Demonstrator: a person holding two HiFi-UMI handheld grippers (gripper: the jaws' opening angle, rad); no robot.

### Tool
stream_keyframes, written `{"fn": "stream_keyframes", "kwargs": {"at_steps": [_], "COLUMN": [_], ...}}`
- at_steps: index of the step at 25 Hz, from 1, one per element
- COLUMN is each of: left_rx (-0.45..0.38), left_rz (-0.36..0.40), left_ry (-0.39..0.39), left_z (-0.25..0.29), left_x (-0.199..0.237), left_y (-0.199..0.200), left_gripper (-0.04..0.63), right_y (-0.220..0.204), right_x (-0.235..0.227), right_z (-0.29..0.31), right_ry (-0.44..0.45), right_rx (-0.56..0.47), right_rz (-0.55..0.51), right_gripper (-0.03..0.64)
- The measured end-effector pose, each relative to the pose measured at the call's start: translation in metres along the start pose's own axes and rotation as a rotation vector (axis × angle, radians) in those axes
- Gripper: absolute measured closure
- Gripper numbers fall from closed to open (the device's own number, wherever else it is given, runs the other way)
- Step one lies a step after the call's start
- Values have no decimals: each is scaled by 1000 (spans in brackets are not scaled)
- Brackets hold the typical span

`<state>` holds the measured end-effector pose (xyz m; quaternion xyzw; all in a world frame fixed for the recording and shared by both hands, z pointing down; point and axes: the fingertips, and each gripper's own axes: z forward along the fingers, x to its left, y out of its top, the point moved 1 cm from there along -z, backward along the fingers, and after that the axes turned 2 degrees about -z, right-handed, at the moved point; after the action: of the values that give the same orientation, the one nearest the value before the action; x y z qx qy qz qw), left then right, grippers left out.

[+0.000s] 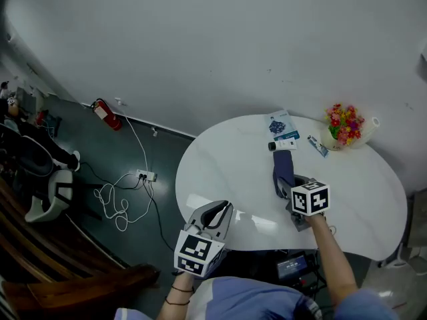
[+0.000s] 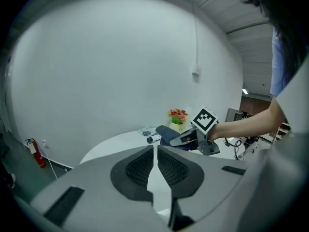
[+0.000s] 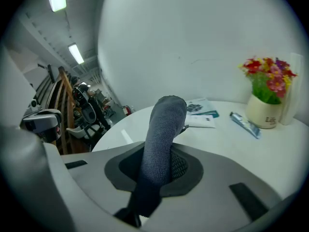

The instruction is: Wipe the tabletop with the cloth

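White round surface (image 1: 220,165) — flowers (image 1: 344,124) at two o'clock (fire extinguisher (image 1: 105,114) at ten); right tongs (image 1: 288,182) clamp the cloth (image 1: 281,164), left tongs (image 1: 220,212) closed, empty.

Cloth (image 3: 161,139) hides right gripper (image 3: 161,161) pad gap; booklet (image 1: 281,127) txt too small.

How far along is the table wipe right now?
Done: the cloth is clamped in the right tongs. In hand: it sits over the tabletop near the booklet. Left: I can't see any wiped area, so likely most of the surface; left tongs are shut, idle.
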<state>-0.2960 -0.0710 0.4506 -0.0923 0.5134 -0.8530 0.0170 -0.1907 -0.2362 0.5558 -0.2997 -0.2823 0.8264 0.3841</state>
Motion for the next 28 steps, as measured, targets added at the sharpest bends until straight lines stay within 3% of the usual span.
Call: {"fn": "stream_keyframes", "kwargs": {"at_steps": [7,18,23,28], "left_rx": [-8,4,8,6], "left_rz": [-53,-167,-179,-176], "left_ry": [120,261,273,244], "left_z": [-47,-106,-116,-108], "left_x": [60,98,101,96], "left_y": [-18,-60,-68,-69], "left_gripper": [575,575,575,575], "right_y": [18,-13,-40,-50], "right_x": [120,303,324,285], "right_z": [80,149,165,165], "right_ry": [181,462,477,393], "right_rx": [38,147,208,231], "right_rz": [-86,-196,-233,-240], "right_gripper": [546,546,546,546]}}
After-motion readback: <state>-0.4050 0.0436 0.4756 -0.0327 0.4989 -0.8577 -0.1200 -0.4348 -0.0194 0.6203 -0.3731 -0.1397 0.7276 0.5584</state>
